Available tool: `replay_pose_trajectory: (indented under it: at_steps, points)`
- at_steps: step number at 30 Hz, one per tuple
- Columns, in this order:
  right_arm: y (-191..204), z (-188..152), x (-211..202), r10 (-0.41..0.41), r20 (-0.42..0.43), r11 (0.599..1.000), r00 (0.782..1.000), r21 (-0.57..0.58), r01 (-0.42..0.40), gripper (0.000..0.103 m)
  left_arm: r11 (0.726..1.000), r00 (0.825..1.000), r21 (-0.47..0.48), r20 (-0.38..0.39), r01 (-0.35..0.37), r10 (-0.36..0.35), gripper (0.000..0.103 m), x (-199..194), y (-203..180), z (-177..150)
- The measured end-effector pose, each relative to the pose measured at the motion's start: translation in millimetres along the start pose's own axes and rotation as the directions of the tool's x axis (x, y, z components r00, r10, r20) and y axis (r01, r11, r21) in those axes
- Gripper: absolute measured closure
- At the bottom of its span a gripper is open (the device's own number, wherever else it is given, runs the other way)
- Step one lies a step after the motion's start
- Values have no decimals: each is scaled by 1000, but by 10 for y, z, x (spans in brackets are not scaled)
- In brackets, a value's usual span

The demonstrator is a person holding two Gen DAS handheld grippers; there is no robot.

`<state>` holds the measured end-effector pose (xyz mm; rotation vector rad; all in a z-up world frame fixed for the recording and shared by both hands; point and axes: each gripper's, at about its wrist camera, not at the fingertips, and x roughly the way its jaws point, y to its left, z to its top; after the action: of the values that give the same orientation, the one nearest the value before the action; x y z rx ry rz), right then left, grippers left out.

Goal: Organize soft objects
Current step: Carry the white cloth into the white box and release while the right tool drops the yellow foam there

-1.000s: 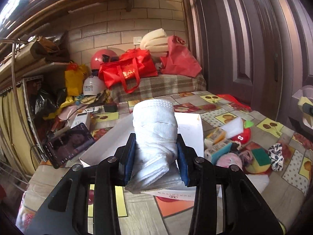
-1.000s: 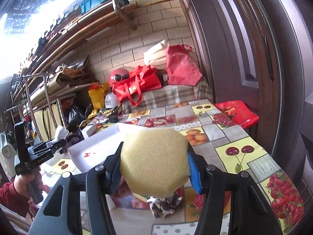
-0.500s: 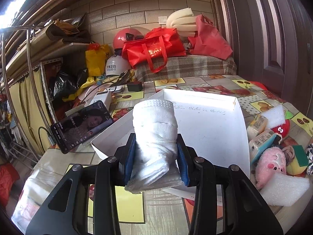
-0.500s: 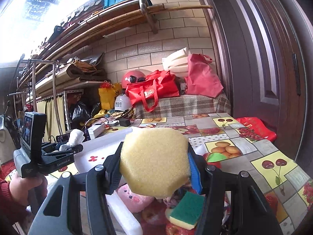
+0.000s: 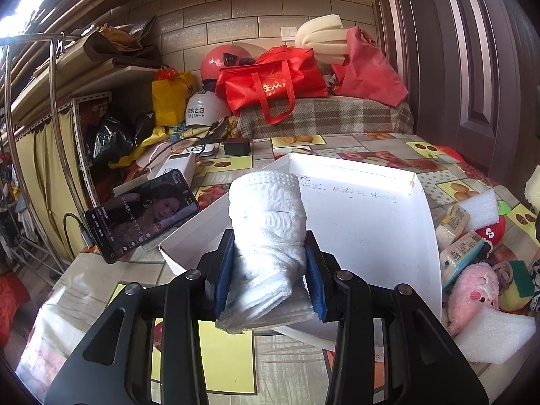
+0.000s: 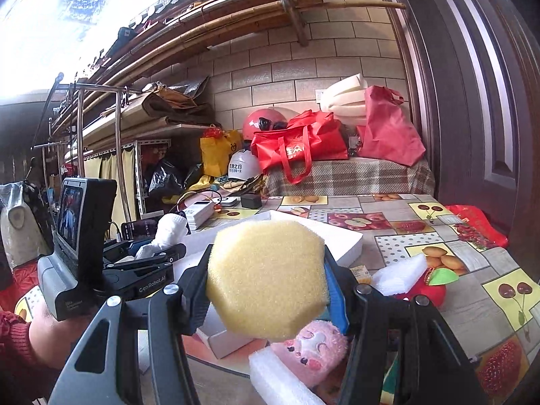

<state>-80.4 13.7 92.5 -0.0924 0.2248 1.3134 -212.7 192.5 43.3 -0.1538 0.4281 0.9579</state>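
My left gripper point(image 5: 270, 270) stayed clenched on the rolled white towel point(image 5: 268, 233), now nearer the white box point(image 5: 368, 222); my right gripper point(image 6: 266, 283) kept squeezing the yellow sponge point(image 6: 266, 276), lower over the pink plush point(image 6: 314, 351).

The right gripper point(image 6: 266, 290) clamps a yellow sponge point(image 6: 266, 276) above a pink plush toy point(image 6: 312, 351); at left, the left gripper point(image 6: 153, 253) grips a rolled white towel point(image 6: 168, 233).

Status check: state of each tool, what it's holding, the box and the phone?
Left tool: shut on the white towel.
White towel: rolled, held above the box's near edge.
Right tool: shut on the yellow sponge.
Yellow sponge: held in the air.
White box: open.
Phone: screen on, cable plugged in.
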Motion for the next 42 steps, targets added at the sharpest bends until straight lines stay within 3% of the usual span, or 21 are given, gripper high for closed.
replay_pose_trajectory:
  at_steps: [9, 20, 24, 35, 39, 40, 41, 42]
  points:
    - [177, 9, 393, 26, -75, 999, 997, 21, -25, 46, 1000, 999, -13, -42, -14, 14, 65, 302, 124, 95]
    - [301, -14, 820, -6, -136, 1000, 991, 13, 8, 46, 999, 995, -37, -90, -36, 33, 65, 753, 294, 245]
    - [306, 6, 979, -13, -162, 1000, 987, 20, 17, 46, 999, 991, -38, -134, -7, 2, 65, 915, 312, 281]
    - [225, 17, 1284, -46, -243, 997, 969, 44, 59, 45, 1000, 992, 3, -121, 23, -22, 65, 964, 236, 325]
    - [233, 17, 1292, -56, -251, 997, 966, 38, 68, 39, 1000, 992, 5, -122, 19, -18, 64, 961, 243, 317]
    - [237, 17, 1289, -58, -251, 997, 966, 36, 69, 26, 1000, 993, 4, -120, 17, -16, 62, 958, 242, 316]
    - [231, 20, 1281, -62, -246, 997, 967, 36, 73, 20, 1000, 993, -1, -119, 7, -7, 59, 958, 254, 317]
    - [229, 25, 1272, -64, -239, 997, 969, 35, 75, 14, 1000, 993, -7, -114, -2, 1, 42, 950, 263, 315]
